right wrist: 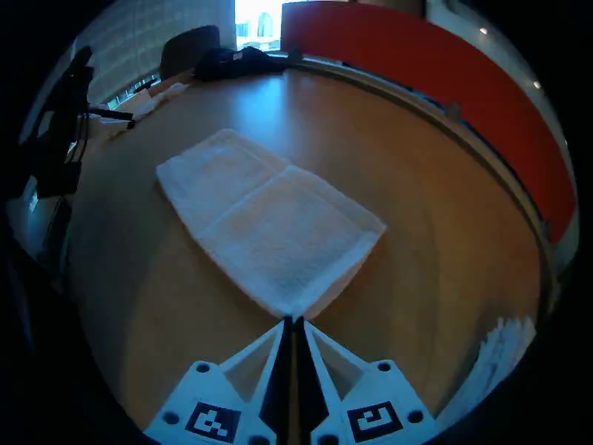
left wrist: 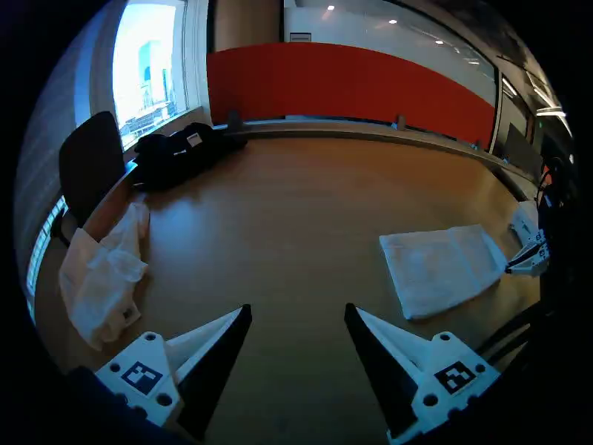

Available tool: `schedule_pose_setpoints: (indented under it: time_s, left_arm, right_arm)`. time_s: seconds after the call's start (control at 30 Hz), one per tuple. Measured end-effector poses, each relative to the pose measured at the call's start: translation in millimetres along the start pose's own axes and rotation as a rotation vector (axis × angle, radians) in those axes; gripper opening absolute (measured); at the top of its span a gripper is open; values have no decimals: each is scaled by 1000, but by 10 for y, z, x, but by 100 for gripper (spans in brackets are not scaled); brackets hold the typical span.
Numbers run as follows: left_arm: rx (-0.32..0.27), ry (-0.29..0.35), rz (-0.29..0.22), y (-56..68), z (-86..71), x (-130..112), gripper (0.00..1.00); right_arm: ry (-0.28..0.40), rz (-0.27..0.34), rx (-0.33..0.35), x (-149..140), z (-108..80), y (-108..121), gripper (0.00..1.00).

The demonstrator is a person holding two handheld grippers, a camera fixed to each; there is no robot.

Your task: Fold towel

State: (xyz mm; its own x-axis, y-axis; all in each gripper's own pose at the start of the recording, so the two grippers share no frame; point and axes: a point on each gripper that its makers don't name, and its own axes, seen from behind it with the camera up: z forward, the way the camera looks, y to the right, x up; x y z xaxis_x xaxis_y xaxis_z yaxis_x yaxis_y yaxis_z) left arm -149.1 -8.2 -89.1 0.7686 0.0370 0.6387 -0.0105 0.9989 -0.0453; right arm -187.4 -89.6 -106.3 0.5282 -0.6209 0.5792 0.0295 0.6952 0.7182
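Right claw (right wrist: 294,320) closed at towel (right wrist: 270,222) corner

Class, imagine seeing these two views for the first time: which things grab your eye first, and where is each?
The folded white terry towel lies flat on the brown wooden table, its near corner at the tips of the shut right gripper. A long bright red wall panel runs behind the table's far edge. The left gripper hangs open above bare wood.

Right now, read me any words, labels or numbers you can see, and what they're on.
Nothing readable.
White tag on black bag: too blurred.
Dark tag on crumpled cloth: too small.
Markers on left gripper, right gripper: patterns, not words.
No print on the towel.
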Motion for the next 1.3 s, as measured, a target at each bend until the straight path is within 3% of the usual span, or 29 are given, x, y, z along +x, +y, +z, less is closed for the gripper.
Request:
schedule_pose_setpoints:
  time_s: [0.5,1.07,1.3]
  left_arm:
    - [-4,2,1,1,4,14,93]
    - [-9,3,4,9,7,23,93]
    - [-12,7,1,19,8,35,93]
  right_arm:
    - [49,-11,-23,276,-119,-1,9]
    - [171,-130,-25,1263,-367,-66,9]
    - [193,-165,-16,1469,-381,-123,9]
